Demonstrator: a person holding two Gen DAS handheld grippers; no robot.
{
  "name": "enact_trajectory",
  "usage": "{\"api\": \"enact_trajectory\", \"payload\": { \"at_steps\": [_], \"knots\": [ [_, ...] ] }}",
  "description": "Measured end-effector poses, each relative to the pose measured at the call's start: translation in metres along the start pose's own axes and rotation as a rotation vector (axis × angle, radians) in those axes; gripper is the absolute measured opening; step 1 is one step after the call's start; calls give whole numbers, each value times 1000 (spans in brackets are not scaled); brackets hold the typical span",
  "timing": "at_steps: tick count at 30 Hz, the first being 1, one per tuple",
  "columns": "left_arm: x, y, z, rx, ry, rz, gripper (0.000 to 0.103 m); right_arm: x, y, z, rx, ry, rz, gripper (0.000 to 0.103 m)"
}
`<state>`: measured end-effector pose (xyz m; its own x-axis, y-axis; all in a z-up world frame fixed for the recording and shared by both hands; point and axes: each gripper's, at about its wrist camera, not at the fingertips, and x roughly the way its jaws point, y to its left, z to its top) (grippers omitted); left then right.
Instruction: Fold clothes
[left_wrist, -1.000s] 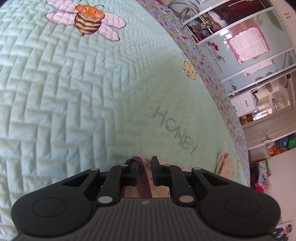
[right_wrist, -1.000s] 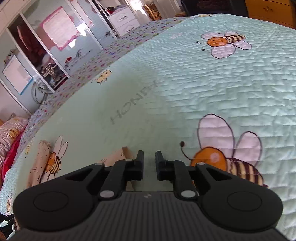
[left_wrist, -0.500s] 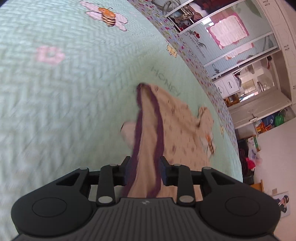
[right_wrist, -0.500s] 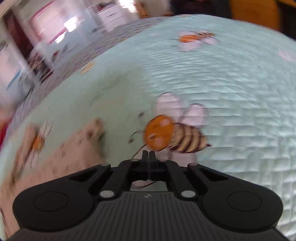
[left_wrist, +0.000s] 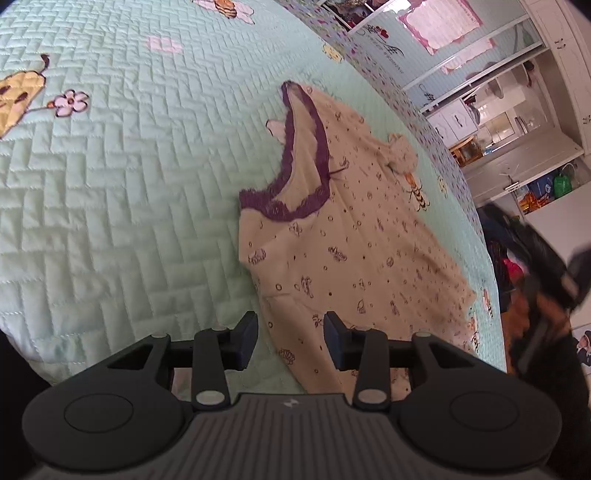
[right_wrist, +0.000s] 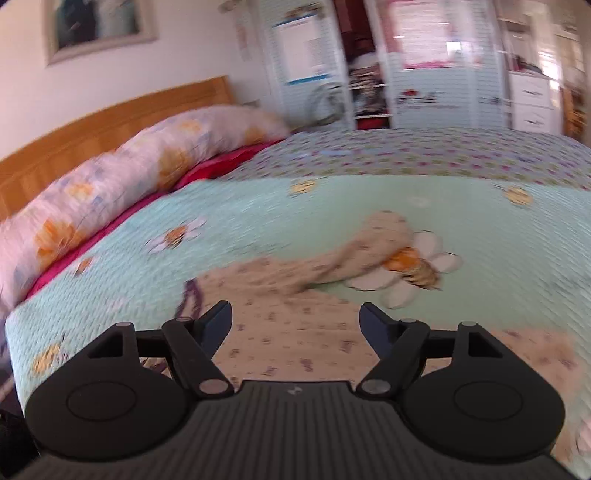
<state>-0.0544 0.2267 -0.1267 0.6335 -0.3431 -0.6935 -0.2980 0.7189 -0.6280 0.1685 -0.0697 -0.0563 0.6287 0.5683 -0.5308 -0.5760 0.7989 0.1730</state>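
Both the left claw (left_wrist: 289, 339) and right claw (right_wrist: 295, 328) gape empty above the cream garment (left_wrist: 354, 243); no legible writing.

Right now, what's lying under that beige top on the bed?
The beige top lies spread on the green quilt. One sleeve partly covers a printed bee. Anything else beneath it is hidden.

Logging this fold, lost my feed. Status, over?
Left gripper open, right gripper open, both empty. Cream printed garment spread loosely on the quilt, unfolded. Nothing in the way.
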Motion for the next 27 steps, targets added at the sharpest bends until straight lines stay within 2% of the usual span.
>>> {"api": "enact_trajectory", "payload": {
  "at_steps": [3,6,9,14,16,19,20,21,22,23,24,25,26,27],
  "knots": [
    [17,-2,2,-19,7,10,44,62,41,23,-190,89,55,78],
    [28,0,4,-44,20,14,50,113,67,42,-348,125,78,78],
    [38,-3,3,-15,27,12,57,161,77,60,-446,174,121,78],
    [45,-11,5,37,38,-21,83,236,81,73,-656,295,194,78],
    [48,-8,7,13,31,-44,85,264,86,72,-723,376,231,78],
    [53,-5,11,-20,17,-72,85,295,91,66,-797,475,231,78],
    [56,-5,13,-27,10,-78,83,301,92,64,-805,495,225,79],
    [58,-5,14,-35,3,-85,80,307,93,62,-814,515,219,84],
    [62,-3,15,-55,-1,-86,66,312,93,61,-815,529,213,87],
    [65,0,17,-77,-5,-88,46,313,92,62,-794,536,205,87],
    [69,3,18,-99,-8,-89,34,312,91,63,-749,551,202,80],
    [72,5,19,-120,-12,-90,6,310,90,64,-689,569,216,56],
    [76,8,20,-142,-15,-91,5,305,90,64,-649,574,219,45],
    [79,10,21,-164,-19,-92,5,298,95,61,-656,559,199,23]
  ]
}}
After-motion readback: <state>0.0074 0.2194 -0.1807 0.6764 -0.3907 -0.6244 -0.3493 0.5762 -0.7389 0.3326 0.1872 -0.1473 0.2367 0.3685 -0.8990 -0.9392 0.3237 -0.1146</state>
